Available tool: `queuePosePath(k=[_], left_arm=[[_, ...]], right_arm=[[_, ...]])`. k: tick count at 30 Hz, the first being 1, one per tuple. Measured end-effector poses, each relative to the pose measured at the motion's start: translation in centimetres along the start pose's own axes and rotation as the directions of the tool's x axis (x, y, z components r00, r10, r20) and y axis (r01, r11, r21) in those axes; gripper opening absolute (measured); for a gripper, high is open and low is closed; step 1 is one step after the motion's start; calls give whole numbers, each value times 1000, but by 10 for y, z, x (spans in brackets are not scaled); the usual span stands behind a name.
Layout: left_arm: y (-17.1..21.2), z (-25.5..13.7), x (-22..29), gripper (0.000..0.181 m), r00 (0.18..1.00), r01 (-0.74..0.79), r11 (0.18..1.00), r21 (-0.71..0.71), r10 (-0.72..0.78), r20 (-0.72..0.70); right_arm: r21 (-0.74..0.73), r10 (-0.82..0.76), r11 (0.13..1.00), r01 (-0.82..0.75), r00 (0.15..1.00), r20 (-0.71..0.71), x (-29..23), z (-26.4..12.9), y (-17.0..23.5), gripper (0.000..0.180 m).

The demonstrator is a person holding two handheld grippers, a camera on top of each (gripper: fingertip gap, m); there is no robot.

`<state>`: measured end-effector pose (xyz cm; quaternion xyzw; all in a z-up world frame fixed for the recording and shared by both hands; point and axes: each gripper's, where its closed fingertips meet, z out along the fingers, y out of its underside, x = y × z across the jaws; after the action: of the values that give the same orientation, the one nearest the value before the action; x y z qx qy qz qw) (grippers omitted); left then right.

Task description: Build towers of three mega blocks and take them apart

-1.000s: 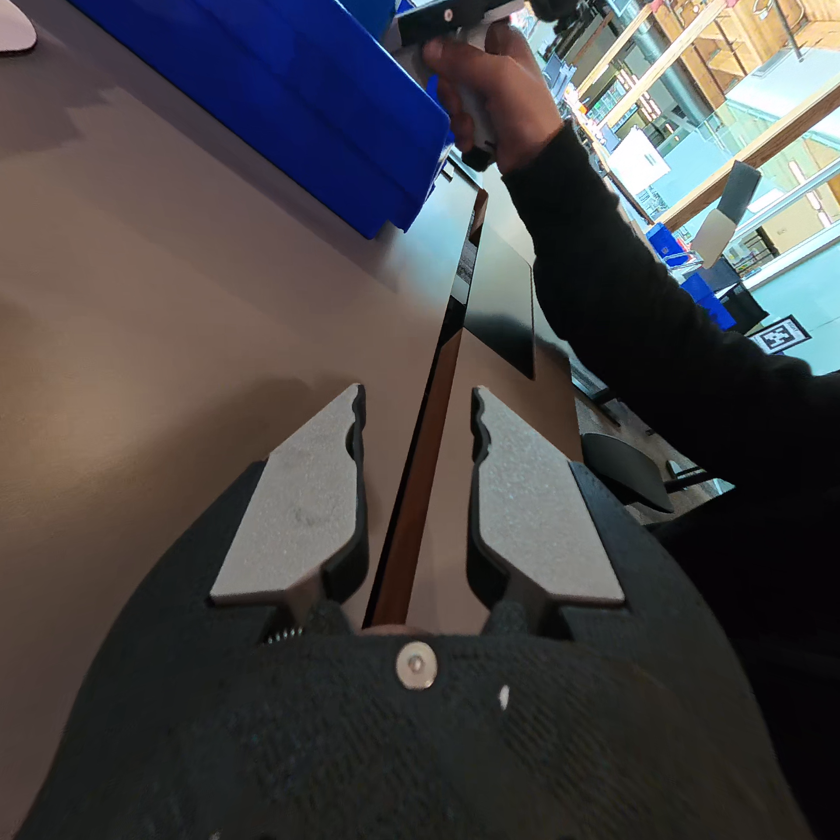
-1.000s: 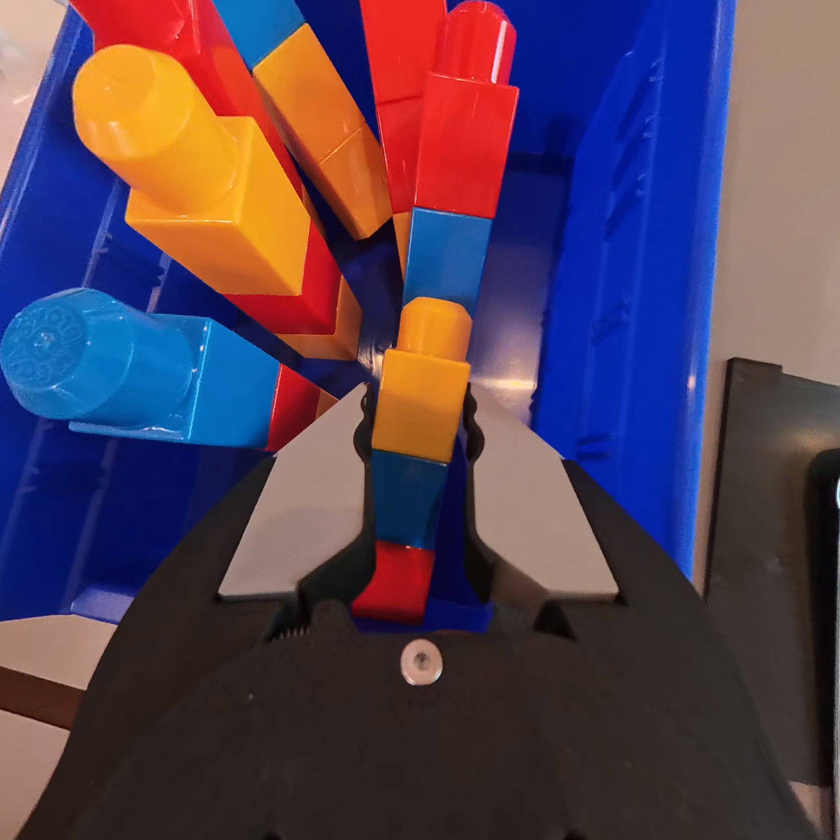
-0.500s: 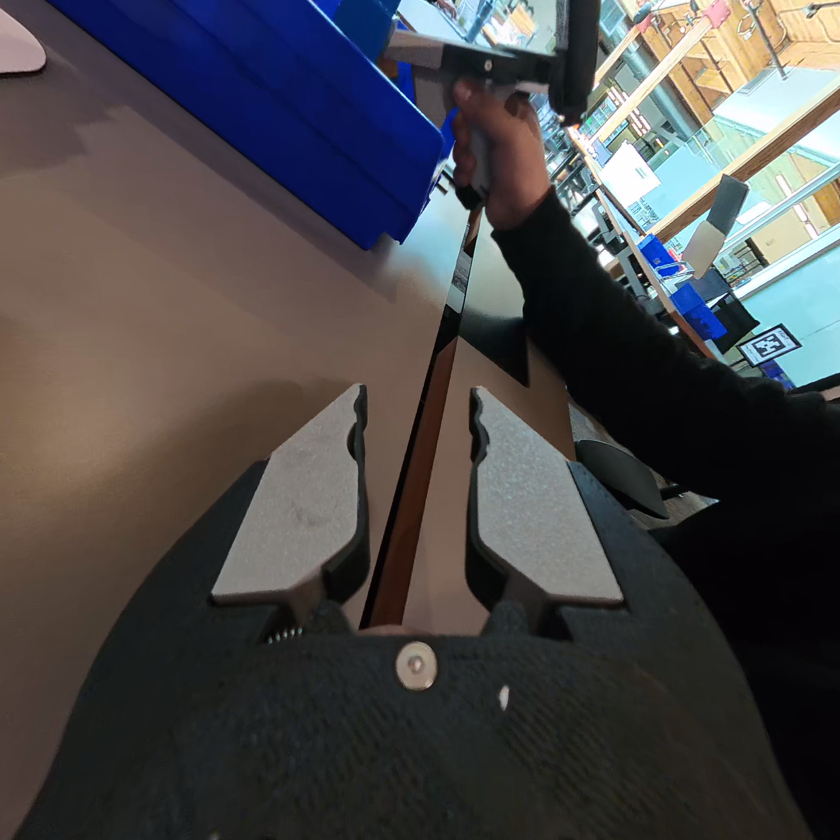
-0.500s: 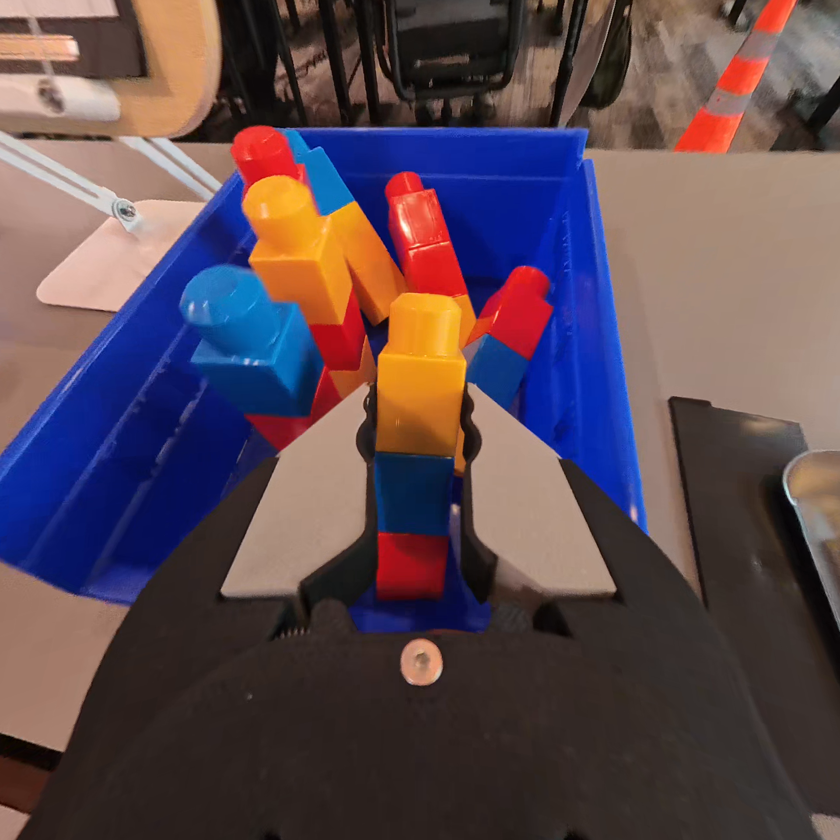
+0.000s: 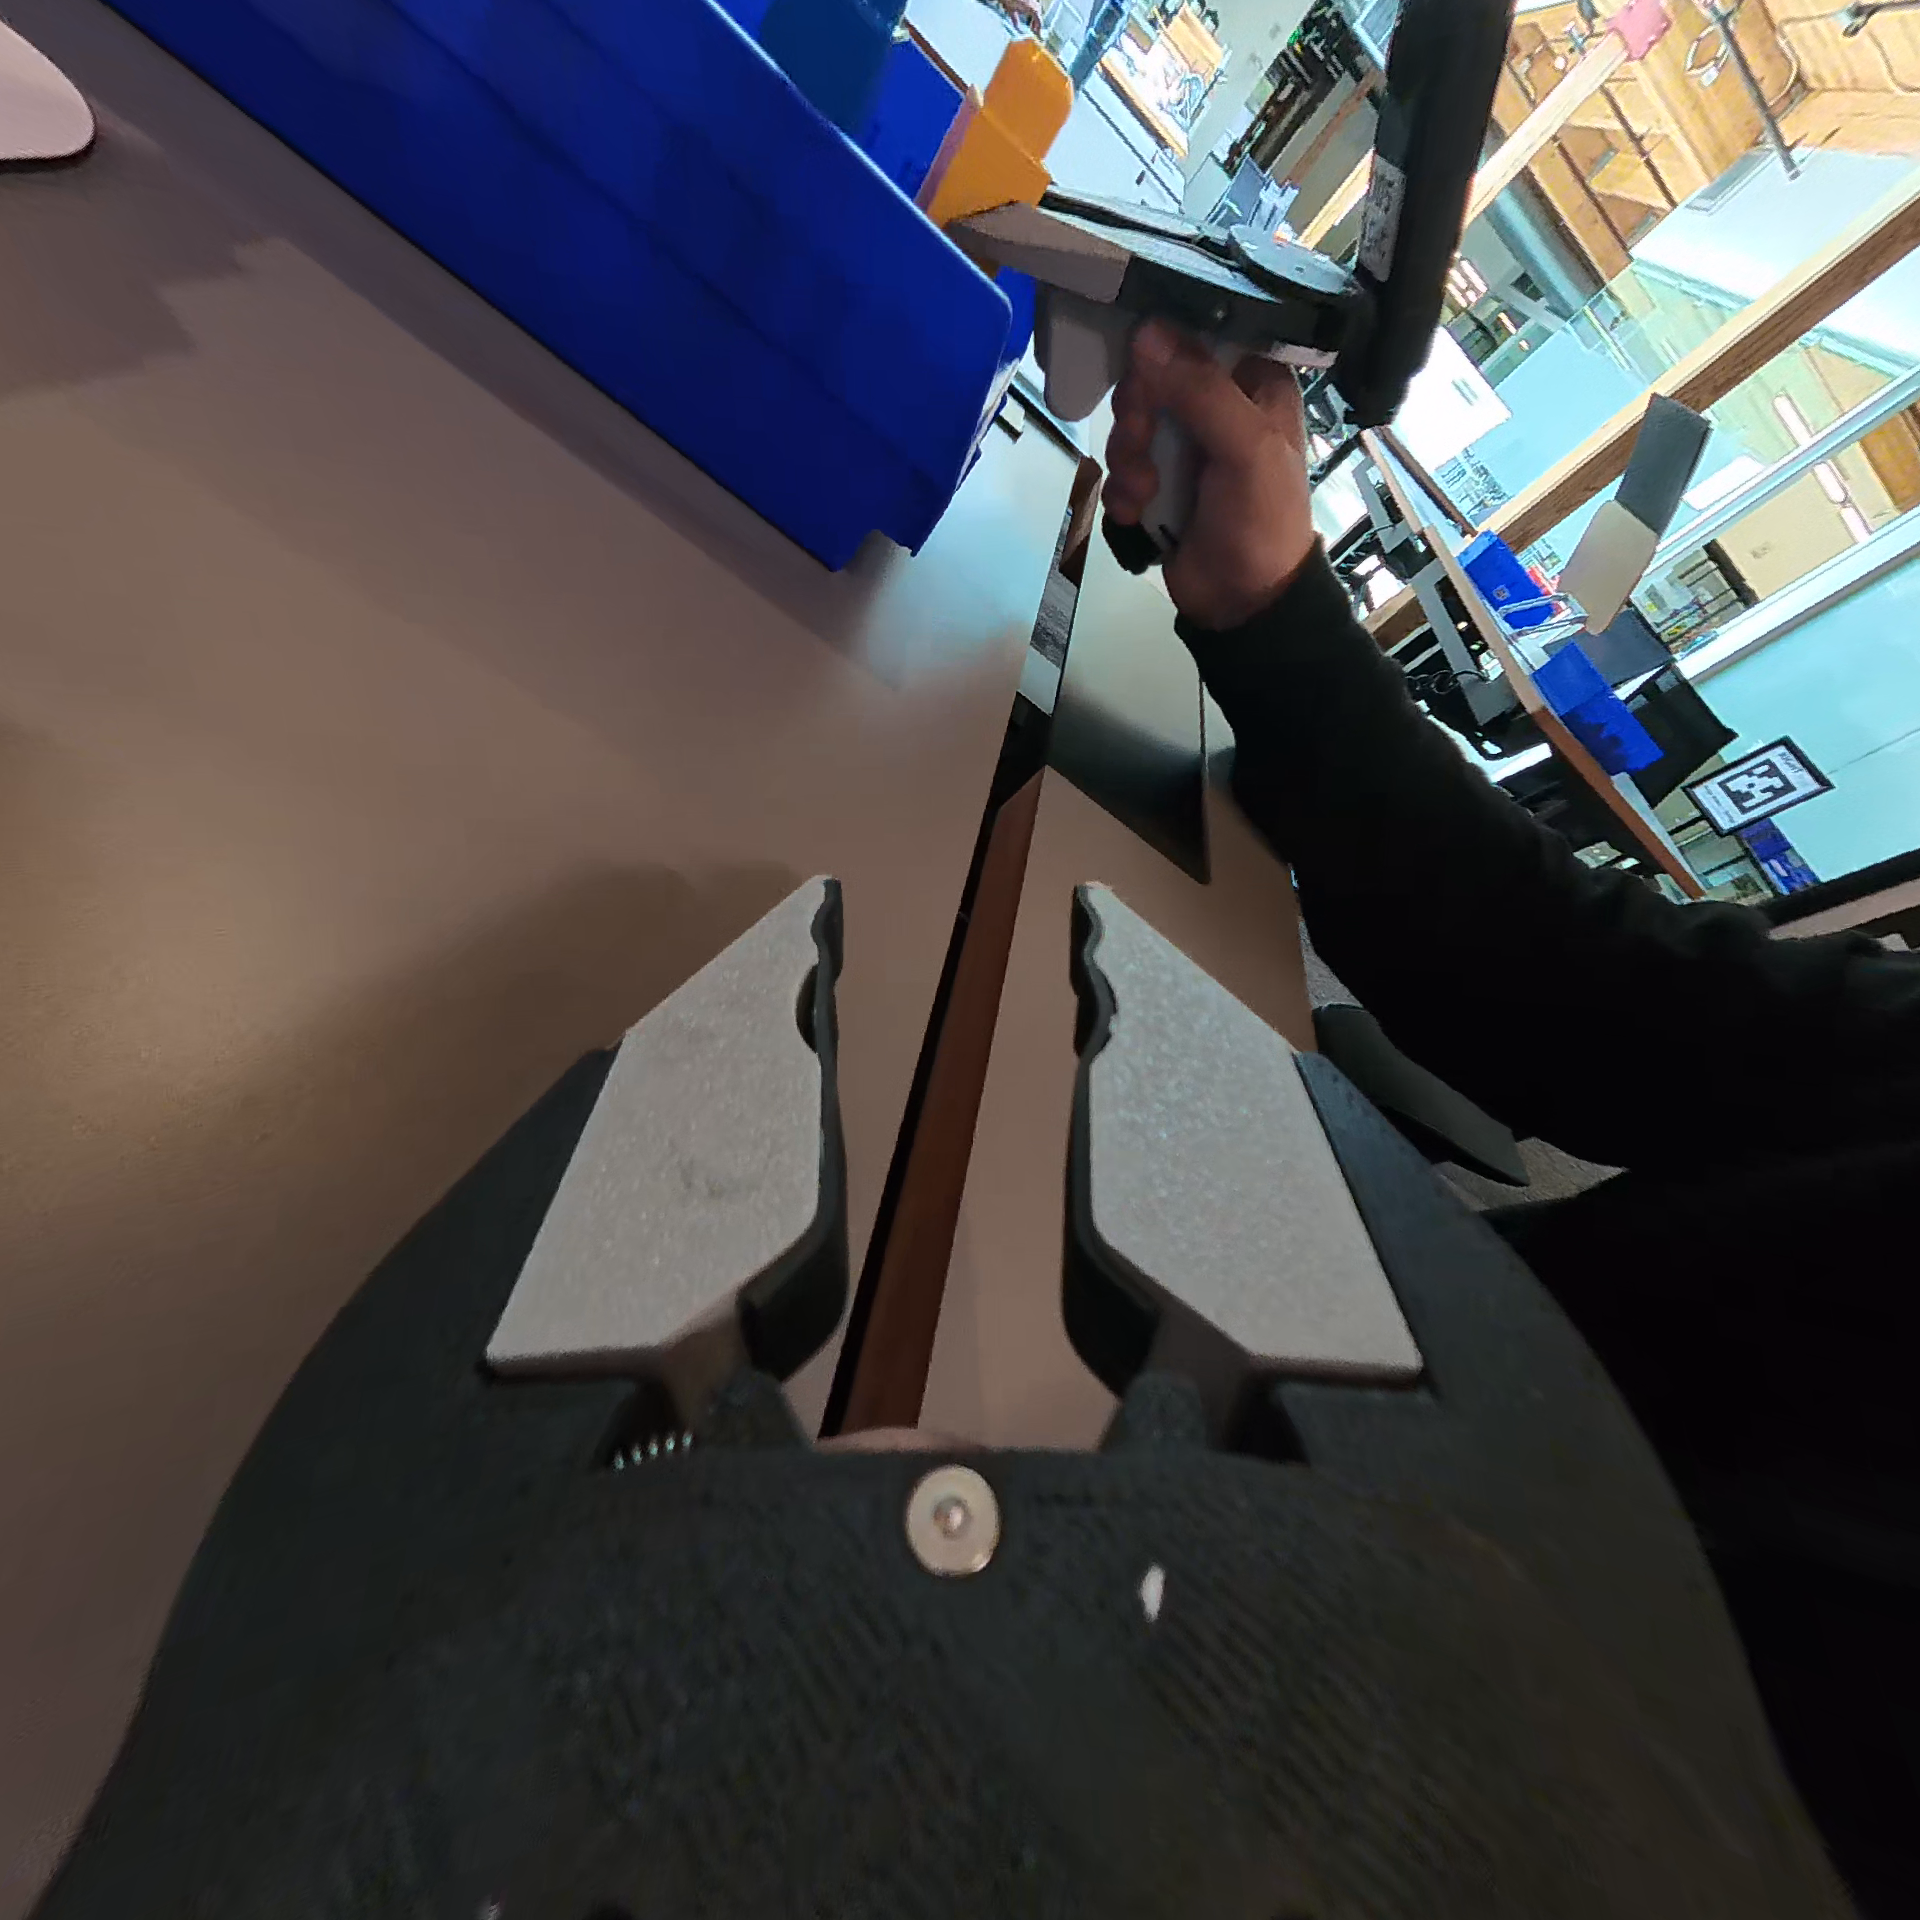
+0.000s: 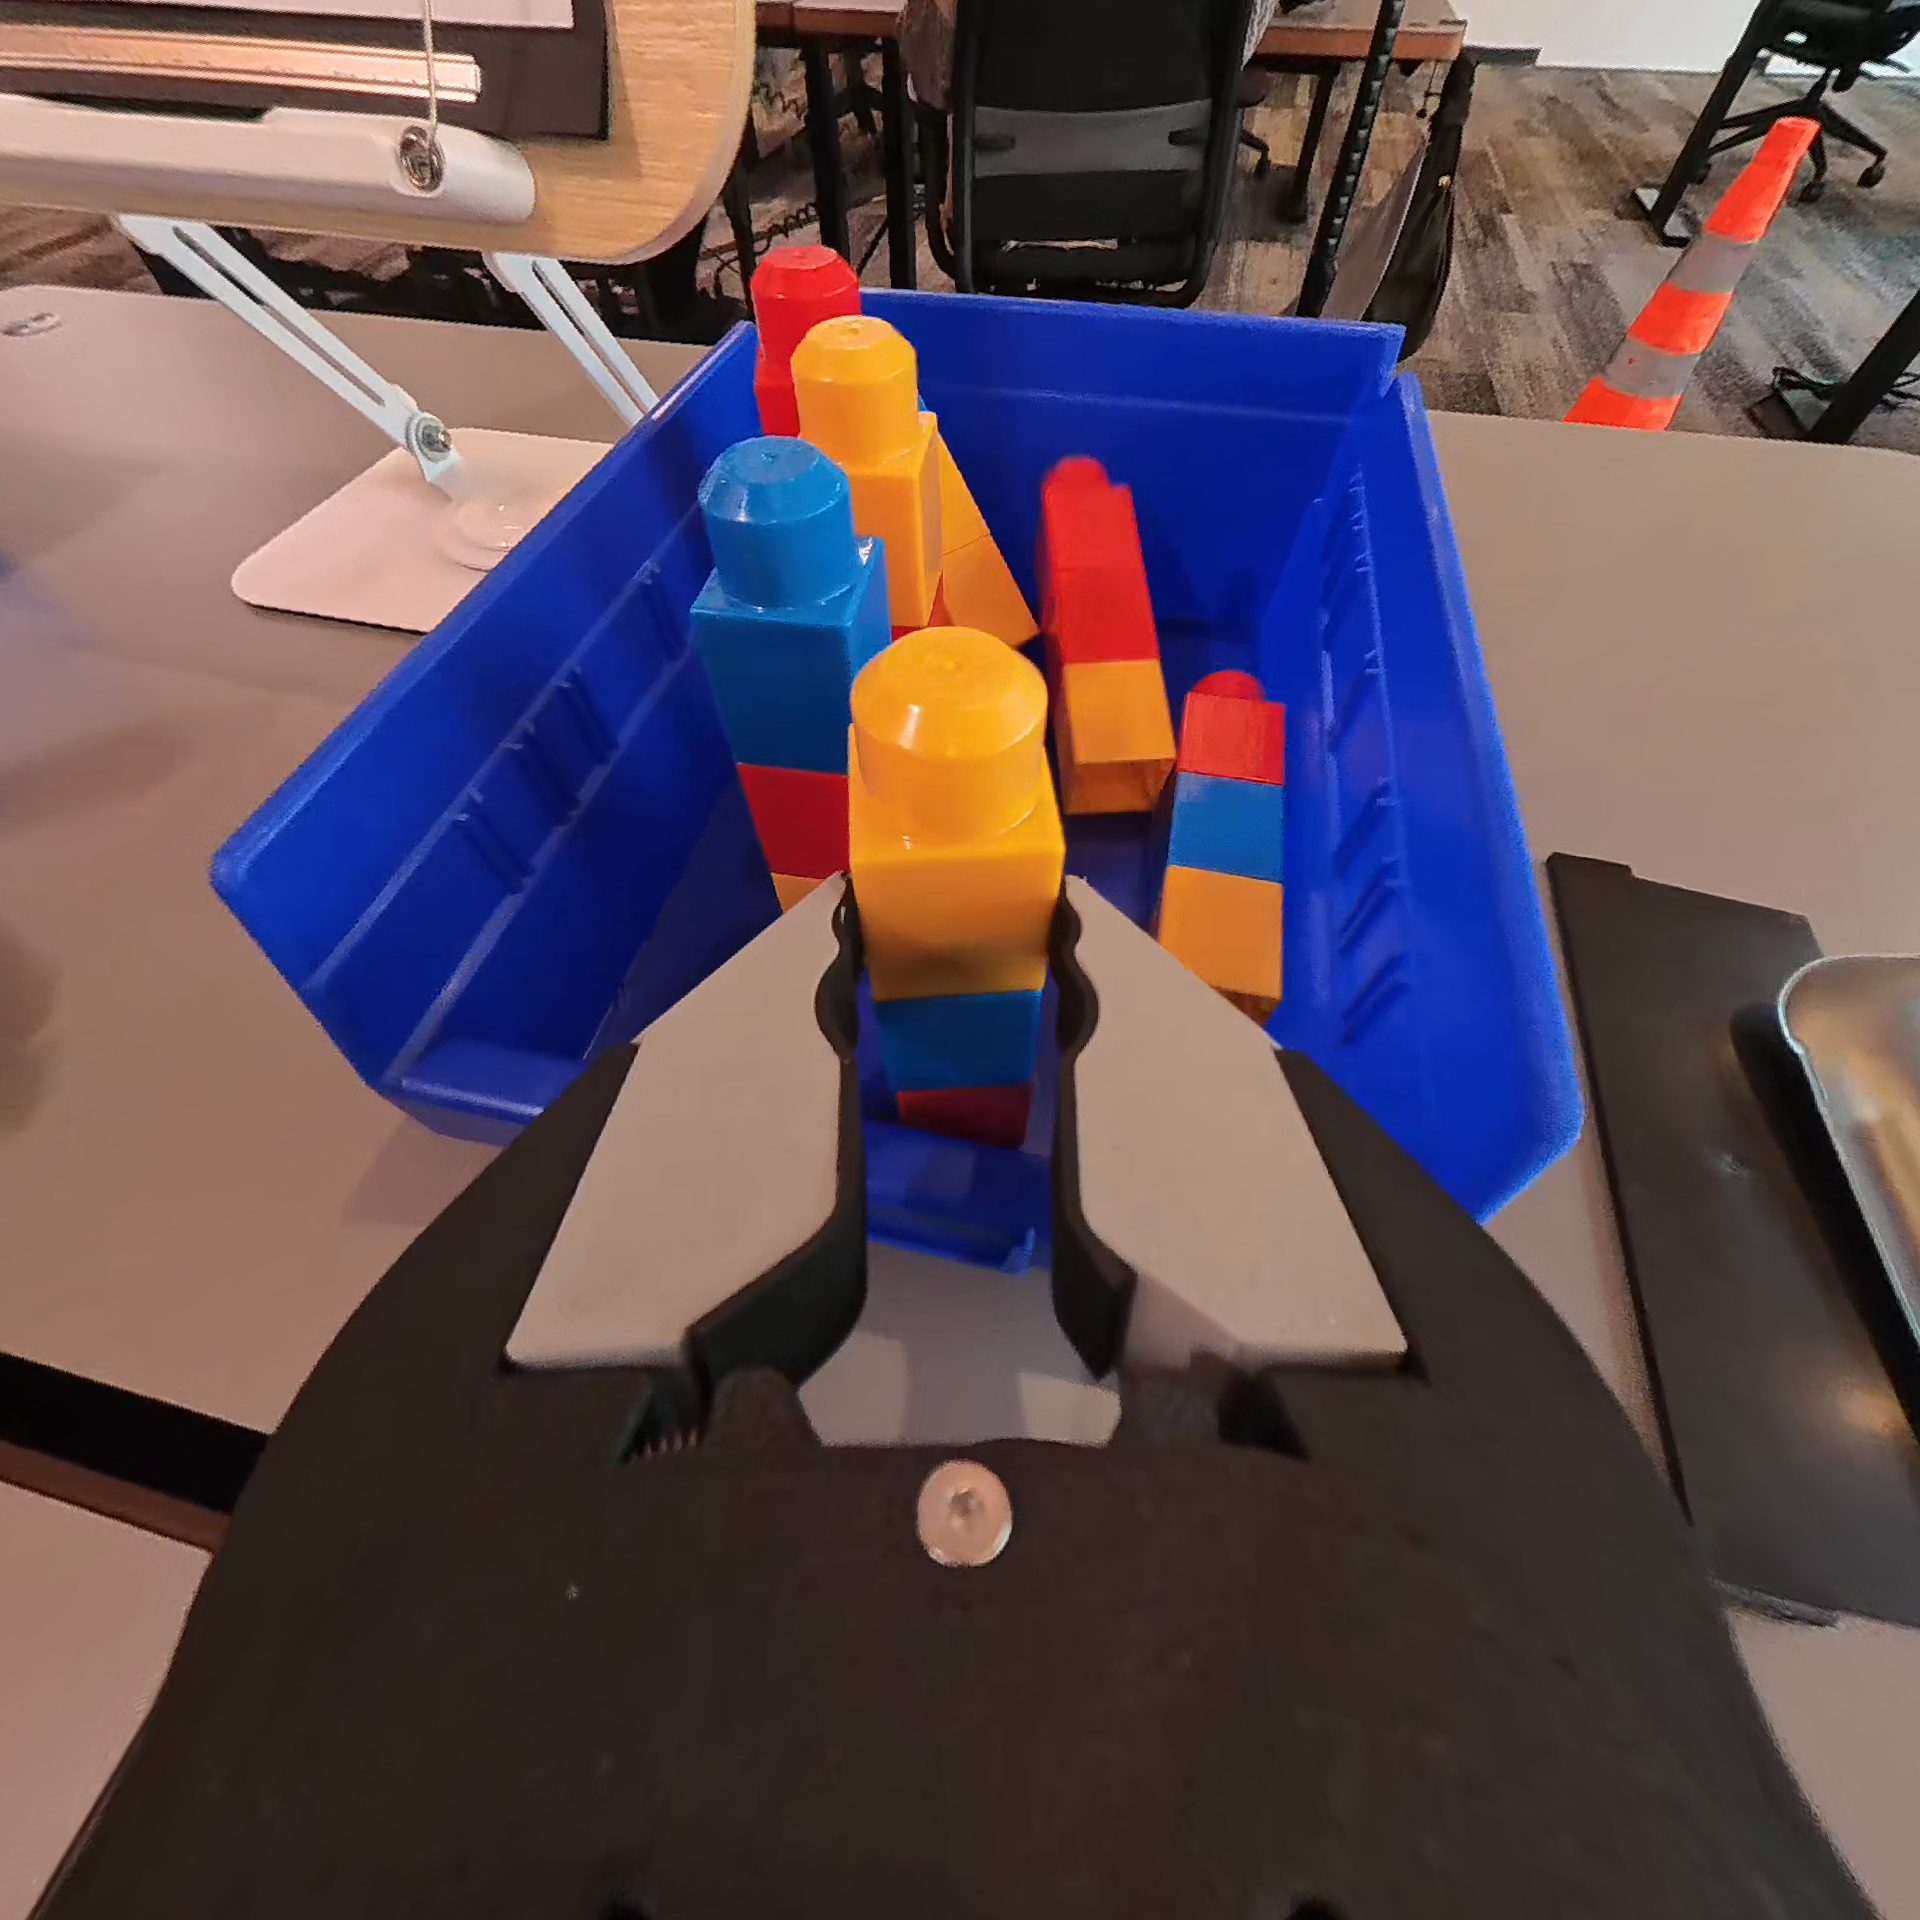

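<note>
Above the blue bin (image 6: 1423,935), right hand-held gripper (image 6: 951,914) clamps 3-block tower (image 6: 951,862) upright

Held tower (image 6: 951,914): red bottom block mostly hidden between the fingers (image 6: 717,1122). Bin (image 6: 499,831) near wall blocked by the gripper body. Tray (image 6: 1860,1081) cut off at table's right edge. Lamp base (image 5: 31,114) cropped left.
</note>
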<state>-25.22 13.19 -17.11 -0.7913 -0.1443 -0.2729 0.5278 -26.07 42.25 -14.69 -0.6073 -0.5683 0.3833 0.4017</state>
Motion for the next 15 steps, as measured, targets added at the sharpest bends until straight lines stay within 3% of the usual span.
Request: queuePosePath(k=[8, 15], left_arm=[[0, -1, -1, 42, 1000, 4, 1000, 3, -4, 2], [-1, -1, -1, 42, 1000, 3, 1000, 5, -3, 0]], right_arm=[[18, 31, 999, -33, 992, 121, -38, 11, -6, 34], [31, -20, 999, 16, 991, 135, -63, 21, -8, 34]])
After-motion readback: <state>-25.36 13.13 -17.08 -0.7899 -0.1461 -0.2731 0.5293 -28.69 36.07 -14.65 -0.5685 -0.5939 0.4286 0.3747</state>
